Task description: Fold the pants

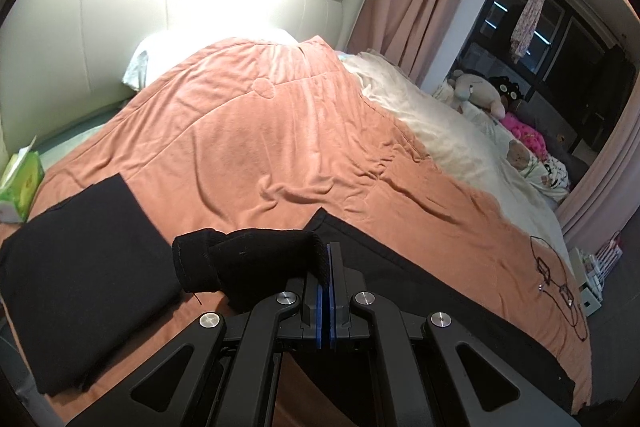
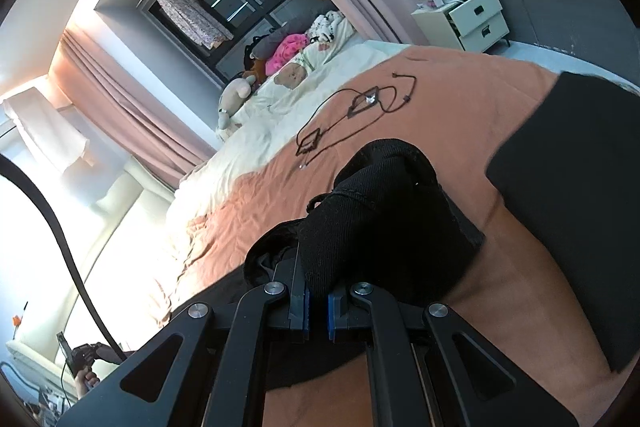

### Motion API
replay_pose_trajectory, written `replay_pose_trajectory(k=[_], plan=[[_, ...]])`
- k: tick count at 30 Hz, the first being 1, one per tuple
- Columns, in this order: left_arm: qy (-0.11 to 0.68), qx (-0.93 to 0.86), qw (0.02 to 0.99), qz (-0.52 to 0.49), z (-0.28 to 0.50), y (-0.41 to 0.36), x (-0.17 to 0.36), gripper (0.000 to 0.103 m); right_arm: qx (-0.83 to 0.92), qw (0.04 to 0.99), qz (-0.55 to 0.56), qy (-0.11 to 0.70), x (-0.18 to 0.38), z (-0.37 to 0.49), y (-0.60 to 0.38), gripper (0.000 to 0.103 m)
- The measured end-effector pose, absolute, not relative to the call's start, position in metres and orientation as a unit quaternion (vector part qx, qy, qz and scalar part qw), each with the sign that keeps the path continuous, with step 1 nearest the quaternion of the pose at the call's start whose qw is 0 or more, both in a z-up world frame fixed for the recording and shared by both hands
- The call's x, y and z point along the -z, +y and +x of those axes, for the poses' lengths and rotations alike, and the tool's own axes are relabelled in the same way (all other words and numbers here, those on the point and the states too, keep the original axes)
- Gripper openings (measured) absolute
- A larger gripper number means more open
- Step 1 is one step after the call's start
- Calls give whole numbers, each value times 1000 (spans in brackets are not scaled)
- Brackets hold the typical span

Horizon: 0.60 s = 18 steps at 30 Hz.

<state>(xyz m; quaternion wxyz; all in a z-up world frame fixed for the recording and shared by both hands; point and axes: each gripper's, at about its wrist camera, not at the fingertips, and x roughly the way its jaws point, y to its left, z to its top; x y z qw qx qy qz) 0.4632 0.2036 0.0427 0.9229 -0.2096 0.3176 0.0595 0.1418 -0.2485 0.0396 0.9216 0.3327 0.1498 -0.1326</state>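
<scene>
Both claws, left claw and right claw, pinch the black pants; mid-fold, we judge, next laying them flat on the bed.

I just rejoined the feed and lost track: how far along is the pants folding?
Done: one black garment already lies folded flat on the orange quilted bedspread. In hand: the left tool and the right tool are each shut on bunched fabric of the black pants, lifted off the bed. Left: laying this pair down and finishing its folds; no finished fold shows yet.
</scene>
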Motion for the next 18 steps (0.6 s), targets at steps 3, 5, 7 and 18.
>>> replay_pose_trajectory(k=[3, 5, 7, 18], plan=[[326, -62, 921, -204, 491, 196, -39, 2, 148, 920, 327, 155, -43, 167, -250, 2], [333, -62, 918, -203, 510, 191, -33, 2, 154, 916, 334, 159, -44, 185, -252, 2], [342, -64, 917, -196, 528, 186, -24, 2, 161, 912, 339, 165, -43, 203, -256, 2], [395, -81, 899, -169, 615, 161, 46, 2, 208, 896, 334, 209, -38, 298, -269, 2]])
